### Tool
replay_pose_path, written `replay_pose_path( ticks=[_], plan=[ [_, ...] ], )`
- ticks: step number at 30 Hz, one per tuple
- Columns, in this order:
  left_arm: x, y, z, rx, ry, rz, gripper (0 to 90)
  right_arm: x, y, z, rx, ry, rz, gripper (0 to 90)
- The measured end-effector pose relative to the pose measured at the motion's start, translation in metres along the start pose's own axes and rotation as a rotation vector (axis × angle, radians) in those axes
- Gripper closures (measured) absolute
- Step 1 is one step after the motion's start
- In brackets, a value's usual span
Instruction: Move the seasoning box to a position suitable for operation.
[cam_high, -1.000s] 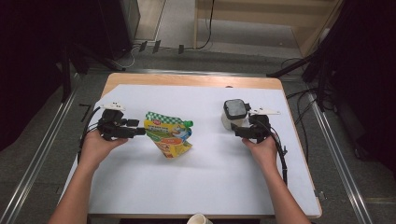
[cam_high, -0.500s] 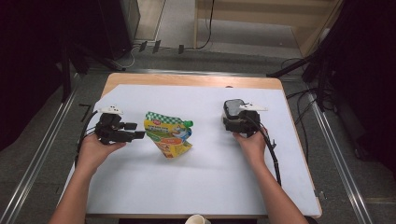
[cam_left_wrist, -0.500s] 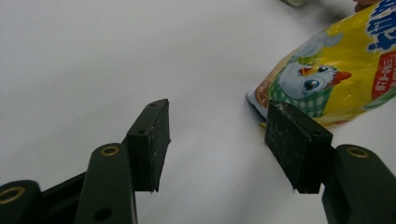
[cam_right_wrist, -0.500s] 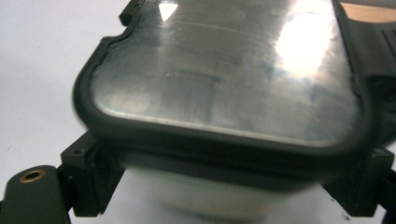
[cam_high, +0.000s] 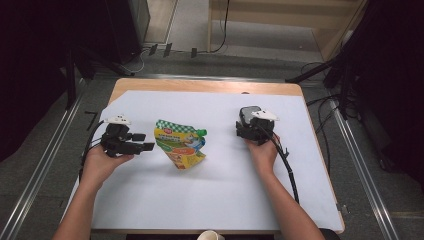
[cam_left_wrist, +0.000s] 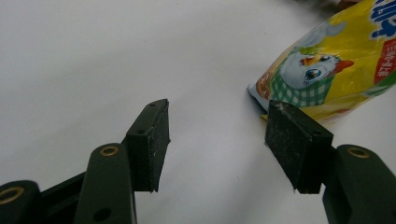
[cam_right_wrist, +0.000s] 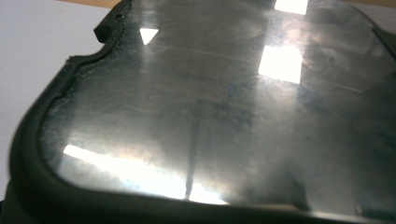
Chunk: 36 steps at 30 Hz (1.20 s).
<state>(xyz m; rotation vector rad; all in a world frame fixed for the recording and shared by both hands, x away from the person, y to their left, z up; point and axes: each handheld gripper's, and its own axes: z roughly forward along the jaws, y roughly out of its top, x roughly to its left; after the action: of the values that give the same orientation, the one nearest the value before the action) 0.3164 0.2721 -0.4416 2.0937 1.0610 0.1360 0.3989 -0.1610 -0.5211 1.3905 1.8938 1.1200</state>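
A yellow-and-green spouted food pouch (cam_high: 180, 143) lies flat mid-table; its printed corner (cam_left_wrist: 327, 70) shows in the left gripper view. My left gripper (cam_high: 144, 141) sits just left of it and points at it. Its jaws (cam_left_wrist: 215, 126) are open and hold nothing, and the right pad (cam_left_wrist: 292, 140) is close to the pouch's corner. My right gripper (cam_high: 247, 126) is pressed up against a dark, glossy box with a black rim (cam_high: 248, 114). The shiny top (cam_right_wrist: 224, 107) of that box is very close in the right gripper view, where the jaws are hidden.
A white sheet (cam_high: 210, 200) covers the wooden table (cam_high: 200, 86). A pale cup rim (cam_high: 210, 235) shows at the near edge. Black cables trail from both grippers, and metal rails run along both sides of the table.
My right gripper has moved left and away from me, up onto the dark box. My left gripper has drifted slightly toward me, jaws still open.
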Motion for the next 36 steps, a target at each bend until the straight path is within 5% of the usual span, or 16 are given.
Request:
replay_pose_path(
  ticks=[14,36],
  plan=[
    [0.004,-0.001,0.0,0.009,0.0,-0.007,40.6,-0.002,0.003,-0.005,0.003,0.02,0.018,15.2],
    [0.013,0.008,0.012,0.015,-0.01,-0.005,40.6,0.014,0.005,-0.044,-0.001,0.109,-0.008,15.4]
  ],
)
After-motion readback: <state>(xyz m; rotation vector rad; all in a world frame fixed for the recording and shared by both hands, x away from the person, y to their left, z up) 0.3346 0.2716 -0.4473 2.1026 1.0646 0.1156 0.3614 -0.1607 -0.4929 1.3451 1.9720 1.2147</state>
